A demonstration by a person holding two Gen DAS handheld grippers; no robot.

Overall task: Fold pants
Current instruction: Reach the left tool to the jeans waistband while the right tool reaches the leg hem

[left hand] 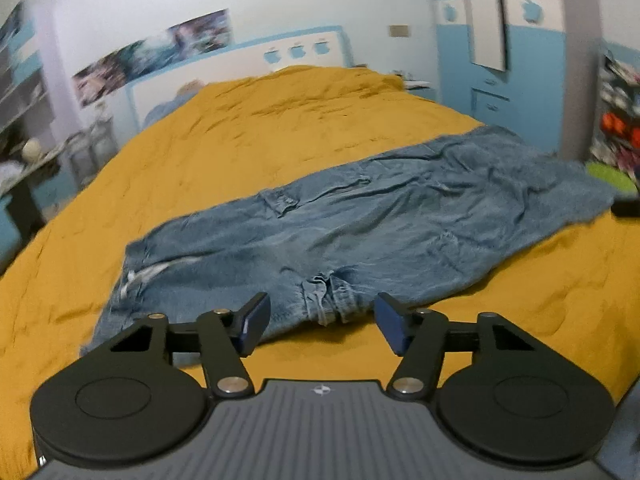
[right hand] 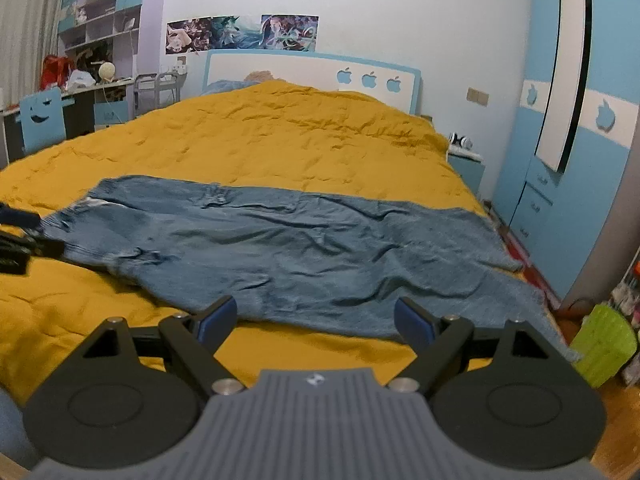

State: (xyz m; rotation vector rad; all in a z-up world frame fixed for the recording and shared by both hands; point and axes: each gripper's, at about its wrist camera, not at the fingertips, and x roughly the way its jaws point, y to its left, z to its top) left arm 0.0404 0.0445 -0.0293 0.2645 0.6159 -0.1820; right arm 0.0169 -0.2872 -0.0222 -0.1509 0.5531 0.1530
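Pants (left hand: 360,220), blue denim, lie spread flat and crosswise on the bed (left hand: 240,152), near its foot end; fabric creased, a flap pocket and worn pale patches visible on the cloth. Bed is covered by a mustard-yellow quilt (right hand: 260,136), lightly rumpled, reaching up to a white headboard (right hand: 312,68) with blue trim and three blue apple cut-outs. Left gripper (left hand: 322,326) hangs low over the near edge of the pants, at a bunched fold of denim; its blue fingers (left hand: 254,324) stand apart, nothing pinched between them. Left view is motion-blurred. Right gripper (right hand: 316,322) sits at the near edge of the trouser leg, fingers (right hand: 216,320) spread wide, cloth lying beyond them, not gripped. In the right view the other gripper shows at the far left edge, beside the waist end of the pants. Room: pale wall with a strip of posters (right hand: 242,34) above the headboard; blue-and-white wardrobe (right hand: 580,140) with apple motifs to the right of the bed; a small blue nightstand (right hand: 466,168) between bed and wardrobe. To the left, a cluttered worktop (right hand: 92,88) with a blue chair (right hand: 42,120) and open shelves (right hand: 100,12) above. A lime-green bin (right hand: 604,344) stands on the wooden floor at the right.
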